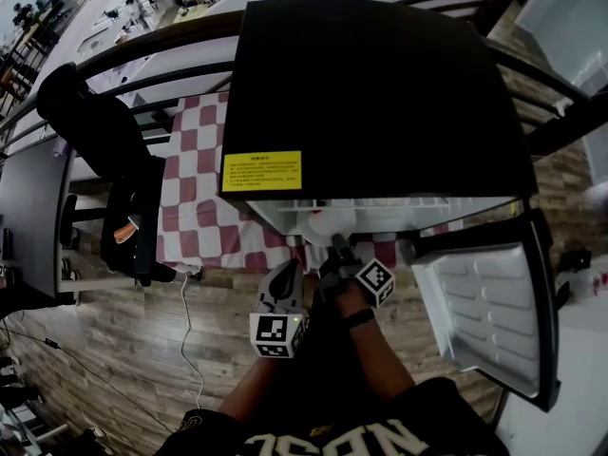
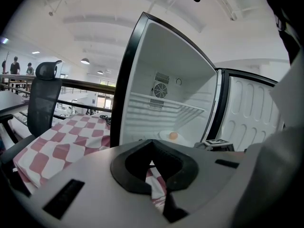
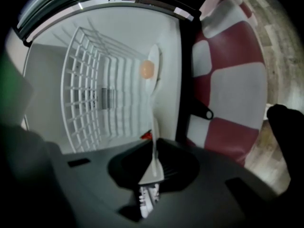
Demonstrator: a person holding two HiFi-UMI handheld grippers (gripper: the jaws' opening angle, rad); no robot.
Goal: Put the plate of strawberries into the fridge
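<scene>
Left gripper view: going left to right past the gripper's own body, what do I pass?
Chair → checked cloth → fridge → fridge door.

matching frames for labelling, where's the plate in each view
Head view: plate, a pale sliver at the fridge mouth, ahead of the right tongs.
Left gripper view: low centre, inside the fridge.
Right gripper view: edge-on at centre, rim in the right tongs.
Shared landmark: the red-and-white checked cloth.
</scene>
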